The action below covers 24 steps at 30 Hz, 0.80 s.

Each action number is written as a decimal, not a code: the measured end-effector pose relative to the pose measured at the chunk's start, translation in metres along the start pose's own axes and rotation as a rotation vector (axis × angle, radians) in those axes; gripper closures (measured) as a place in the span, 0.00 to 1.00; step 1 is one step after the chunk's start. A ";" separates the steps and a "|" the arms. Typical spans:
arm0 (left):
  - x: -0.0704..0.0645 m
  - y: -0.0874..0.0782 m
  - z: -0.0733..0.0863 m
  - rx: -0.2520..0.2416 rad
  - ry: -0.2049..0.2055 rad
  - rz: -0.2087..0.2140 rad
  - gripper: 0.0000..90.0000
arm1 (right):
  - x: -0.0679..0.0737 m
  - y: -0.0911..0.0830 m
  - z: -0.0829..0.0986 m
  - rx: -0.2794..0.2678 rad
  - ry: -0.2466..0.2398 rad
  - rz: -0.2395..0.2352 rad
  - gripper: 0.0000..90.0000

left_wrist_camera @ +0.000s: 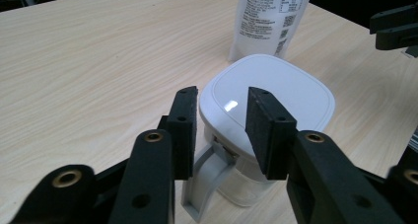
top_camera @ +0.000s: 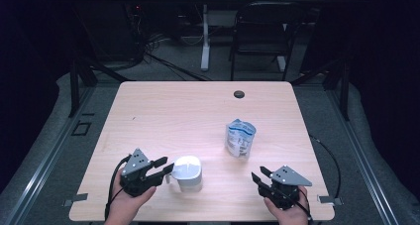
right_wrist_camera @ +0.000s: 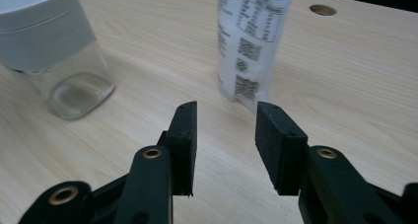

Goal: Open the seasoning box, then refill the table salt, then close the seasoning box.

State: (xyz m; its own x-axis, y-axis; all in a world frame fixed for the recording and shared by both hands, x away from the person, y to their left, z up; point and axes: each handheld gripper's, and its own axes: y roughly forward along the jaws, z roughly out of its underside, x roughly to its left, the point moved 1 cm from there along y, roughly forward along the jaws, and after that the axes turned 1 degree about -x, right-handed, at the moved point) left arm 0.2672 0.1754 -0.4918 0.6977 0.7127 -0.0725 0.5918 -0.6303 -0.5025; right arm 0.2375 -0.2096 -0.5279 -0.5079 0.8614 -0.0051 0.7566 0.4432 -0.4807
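A clear jar with a white square lid (top_camera: 188,173) (left_wrist_camera: 268,95) (right_wrist_camera: 44,41) stands near the table's front, left of middle. Its grey latch handle (left_wrist_camera: 204,177) hangs down the side facing my left gripper. My left gripper (top_camera: 166,166) (left_wrist_camera: 222,130) is open, its jaws on either side of that latch, close to the lid's edge. A white printed pouch (top_camera: 240,138) (left_wrist_camera: 271,17) (right_wrist_camera: 251,41) stands upright to the right of the jar. My right gripper (top_camera: 261,175) (right_wrist_camera: 224,145) is open and empty near the front right, pointing toward the pouch.
The light wood table (top_camera: 163,111) has a dark cable hole (top_camera: 239,94) near its far edge. A black chair (top_camera: 262,31) and a white desk leg (top_camera: 204,36) stand on the floor beyond. Cables trail from both grippers.
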 end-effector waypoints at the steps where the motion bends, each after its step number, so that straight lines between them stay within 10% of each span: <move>1: 0.000 0.000 -0.001 0.002 0.005 0.001 0.75 | 0.003 0.001 -0.001 0.001 -0.010 -0.006 0.68; 24: -0.001 0.010 -0.003 0.022 0.027 0.023 1.00 | 0.026 0.023 -0.026 -0.004 -0.027 -0.082 0.73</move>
State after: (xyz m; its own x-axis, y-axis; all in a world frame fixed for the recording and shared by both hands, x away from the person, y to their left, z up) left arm 0.2736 0.1676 -0.4941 0.7216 0.6896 -0.0612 0.5666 -0.6391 -0.5202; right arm 0.2524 -0.1706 -0.5167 -0.5789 0.8153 0.0102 0.7139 0.5129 -0.4767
